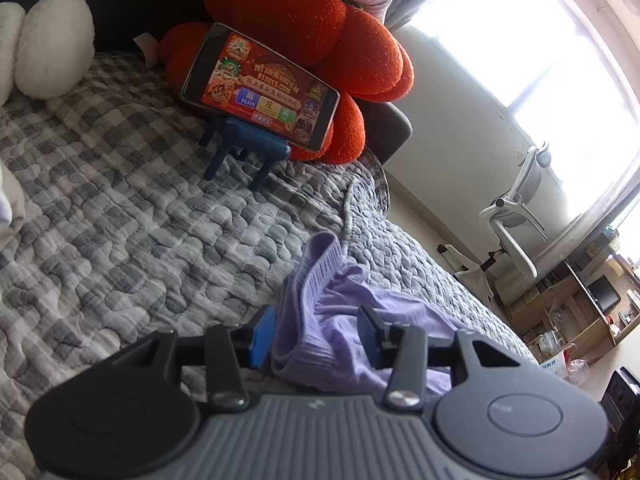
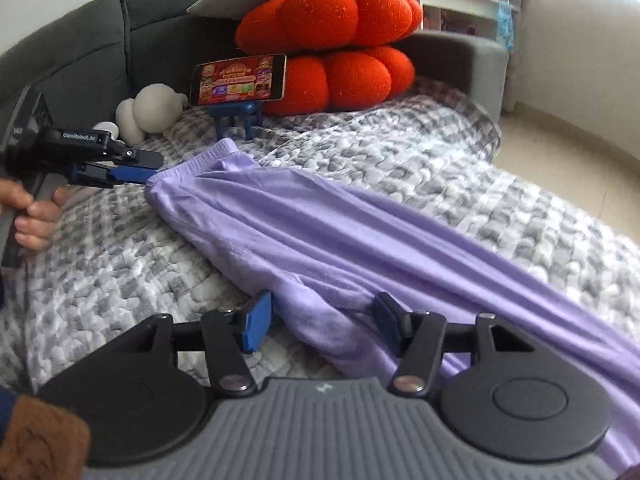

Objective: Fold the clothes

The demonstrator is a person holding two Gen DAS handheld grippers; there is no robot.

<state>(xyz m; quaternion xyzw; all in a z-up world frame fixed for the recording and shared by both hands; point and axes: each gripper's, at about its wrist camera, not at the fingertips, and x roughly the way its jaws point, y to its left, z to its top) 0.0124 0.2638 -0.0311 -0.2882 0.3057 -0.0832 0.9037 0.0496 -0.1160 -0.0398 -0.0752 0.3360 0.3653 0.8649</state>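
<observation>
A lilac garment point(image 2: 320, 232) with an elastic waistband point(image 2: 192, 162) lies stretched across the grey checked quilt point(image 2: 400, 152). In the right wrist view my right gripper point(image 2: 322, 322) is low over its near edge, jaws apart, with a fold of cloth lying loose between the blue pads point(image 2: 258, 324). My left gripper point(image 2: 150, 168), held by a hand point(image 2: 32, 216), reaches the waistband corner from the left. In the left wrist view the left gripper point(image 1: 314, 332) stands open, and the bunched waistband point(image 1: 316, 280) rises between its pads point(image 1: 262, 334) without being pinched.
A lit phone point(image 2: 240, 80) on a blue stand point(image 2: 236, 116) stands at the back of the quilt before orange pumpkin cushions point(image 2: 340, 40). A white plush point(image 2: 152, 112) and the grey sofa back point(image 2: 80, 40) are behind. Past the bed edge are floor, an office chair point(image 1: 520, 208) and shelves point(image 1: 580, 300).
</observation>
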